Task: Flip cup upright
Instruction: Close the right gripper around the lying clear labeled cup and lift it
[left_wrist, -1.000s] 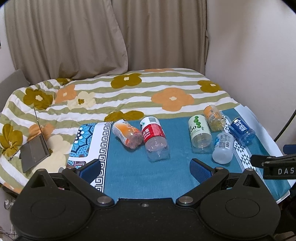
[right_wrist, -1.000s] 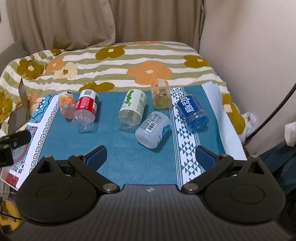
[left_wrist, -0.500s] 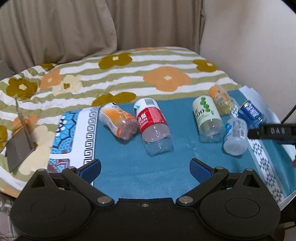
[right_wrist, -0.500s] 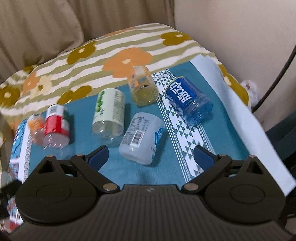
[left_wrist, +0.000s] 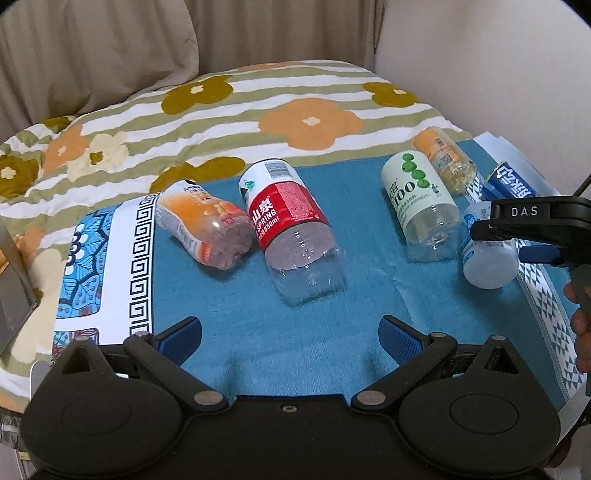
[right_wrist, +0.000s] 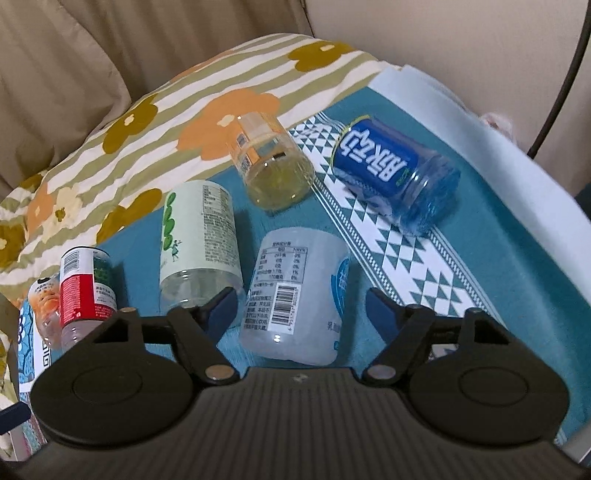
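Note:
Several cut-bottle cups lie on their sides on a teal cloth. A red-labelled cup and an orange-labelled cup lie ahead of my left gripper, which is open and empty. My right gripper is open and straddles a frosted white cup, its pads either side, not touching. It also shows from the left wrist view under the right gripper. A green-and-white cup, a yellow-orange cup and a blue cup lie nearby.
The cloth lies on a flowered striped bedspread. Curtains and a wall stand behind. A dark tablet-like object sits at the left edge. A black cable hangs at the right.
Both grippers have moved forward and down toward the cups. The right gripper has closed in until the frosted white cup lies between its open fingers.

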